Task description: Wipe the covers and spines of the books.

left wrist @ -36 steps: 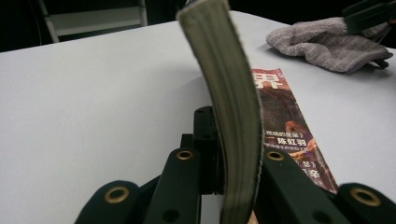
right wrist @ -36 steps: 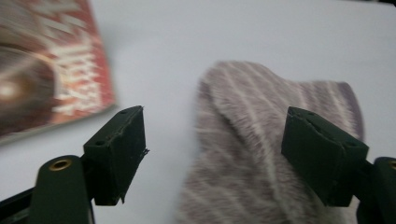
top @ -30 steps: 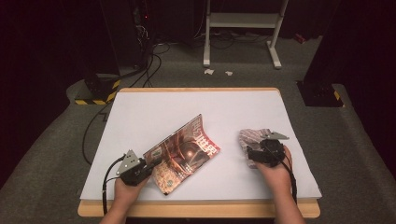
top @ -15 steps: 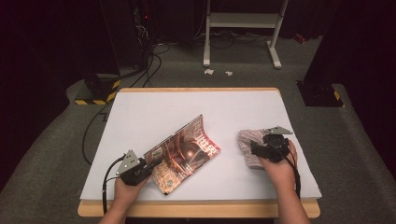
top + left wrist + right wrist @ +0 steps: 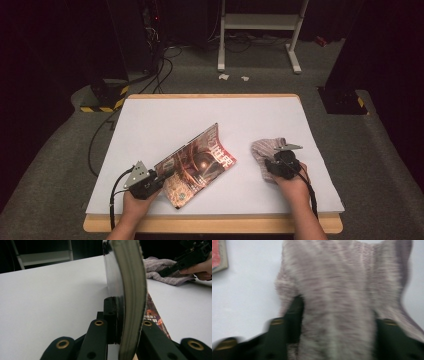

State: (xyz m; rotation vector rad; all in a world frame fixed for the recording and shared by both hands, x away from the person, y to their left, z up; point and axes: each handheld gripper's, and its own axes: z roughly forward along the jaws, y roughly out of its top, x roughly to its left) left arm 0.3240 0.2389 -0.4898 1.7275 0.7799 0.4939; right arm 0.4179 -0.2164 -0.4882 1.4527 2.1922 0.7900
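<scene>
A magazine with a red cover (image 5: 202, 159) lies open on the white table (image 5: 170, 120), its near half raised. My left gripper (image 5: 161, 176) is shut on that raised edge; in the left gripper view the page stack (image 5: 131, 290) stands upright between the jaws of the left gripper (image 5: 122, 315). A grey-pink knitted cloth (image 5: 264, 149) lies to the right. My right gripper (image 5: 273, 164) is down on it, and its jaws have just been closing. In the blurred right gripper view the cloth (image 5: 337, 290) bunches between the jaws of the right gripper (image 5: 337, 317), pressed from both sides.
The table's wooden front edge (image 5: 210, 224) runs just below both hands. Behind the table are a black and yellow floor block (image 5: 102, 97), cables (image 5: 160, 65) and a white stand (image 5: 260, 25). The left gripper view shows the other gripper (image 5: 190, 257) on the cloth (image 5: 162, 270).
The right gripper has sunk onto the cloth and its jaws have drawn together, gathering the fabric. The left gripper and magazine have stayed put.
</scene>
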